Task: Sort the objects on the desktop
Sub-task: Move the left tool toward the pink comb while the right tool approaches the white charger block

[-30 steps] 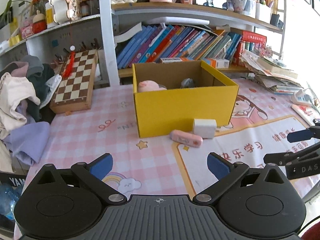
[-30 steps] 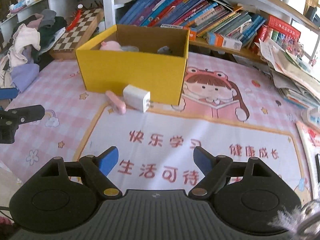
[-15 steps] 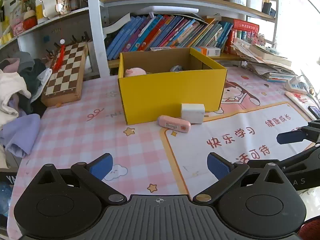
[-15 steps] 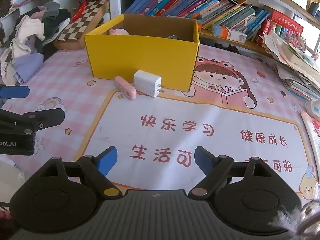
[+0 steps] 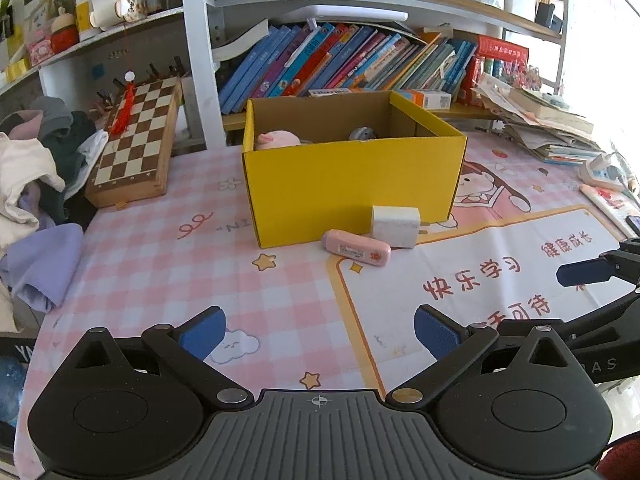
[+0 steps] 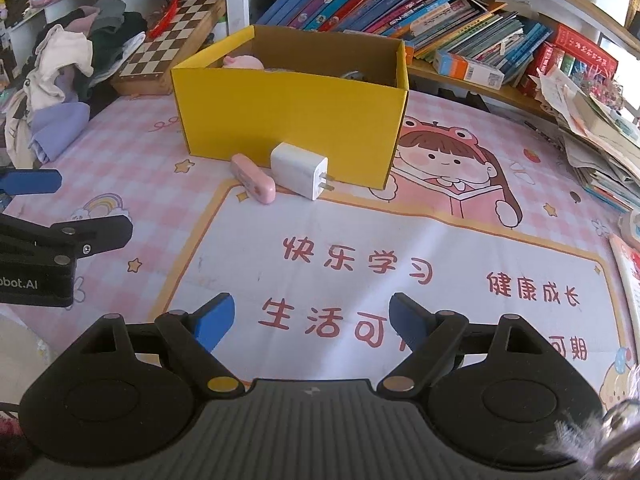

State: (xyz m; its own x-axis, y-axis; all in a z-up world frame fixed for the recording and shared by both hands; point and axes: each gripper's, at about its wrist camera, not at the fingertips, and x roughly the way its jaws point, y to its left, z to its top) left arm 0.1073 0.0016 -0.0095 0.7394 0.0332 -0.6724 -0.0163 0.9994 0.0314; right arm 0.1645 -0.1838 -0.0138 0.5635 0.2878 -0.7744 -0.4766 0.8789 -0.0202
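A yellow cardboard box (image 5: 352, 184) (image 6: 288, 124) stands open on the pink desk mat, with a pink plush (image 5: 278, 139) and a grey object (image 5: 362, 133) inside. In front of it lie a white charger plug (image 5: 395, 221) (image 6: 298, 170) and a pink oblong case (image 5: 356, 247) (image 6: 253, 178), side by side. My left gripper (image 5: 320, 334) is open and empty, well short of them. My right gripper (image 6: 310, 320) is open and empty, over the printed mat. Each gripper shows at the edge of the other's view.
A chessboard box (image 5: 138, 144) and a pile of clothes (image 5: 32, 184) lie at the left. Shelves of books (image 5: 340, 64) stand behind the box. Stacked papers (image 5: 548, 128) and a power strip (image 5: 604, 170) lie at the right.
Both grippers have drawn back from the box and risen a little, so the box, charger and pink case look farther off. Both stayed open.
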